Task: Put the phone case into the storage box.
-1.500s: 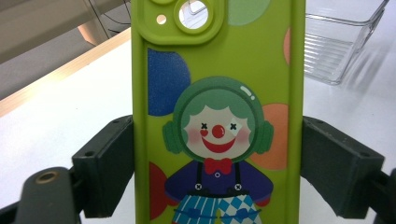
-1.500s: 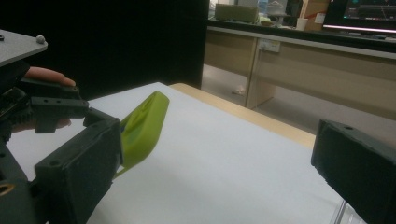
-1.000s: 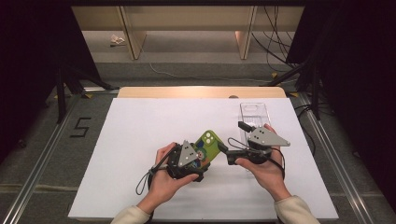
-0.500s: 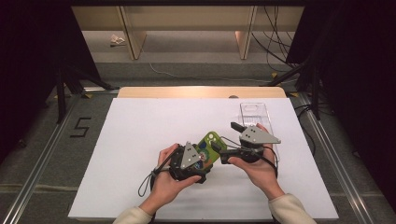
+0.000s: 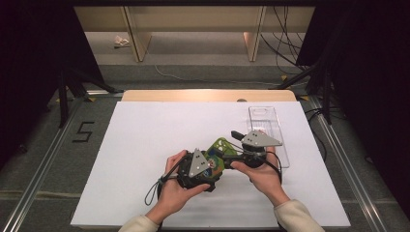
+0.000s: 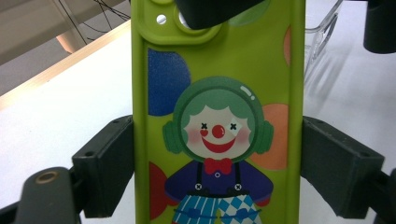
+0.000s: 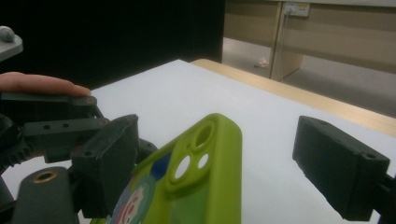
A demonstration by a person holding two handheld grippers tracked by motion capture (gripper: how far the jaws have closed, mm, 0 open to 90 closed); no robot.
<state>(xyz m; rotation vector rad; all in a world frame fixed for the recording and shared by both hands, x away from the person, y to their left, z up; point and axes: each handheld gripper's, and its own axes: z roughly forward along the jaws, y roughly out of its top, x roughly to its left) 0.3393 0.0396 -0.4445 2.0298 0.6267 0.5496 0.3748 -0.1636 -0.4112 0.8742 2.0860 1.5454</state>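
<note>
A lime-green phone case with a clown picture is held off the white table between my left gripper's jaws, both pads pressing on its long edges. In the high view the left gripper holds the case near the table's front middle. My right gripper reaches in from the right to the case's camera end. In the right gripper view that end of the case lies between the right gripper's jaws, which have just been closing; the right jaw still stands apart from it.
A clear plastic phone case lies on the white table to the right, behind the right hand; its edge shows beyond the green case. A wooden strip borders the table's far side.
The right gripper has shifted a little to the left onto the green case's camera end, and its jaws stand narrower. The left hand and the case have stayed put.
</note>
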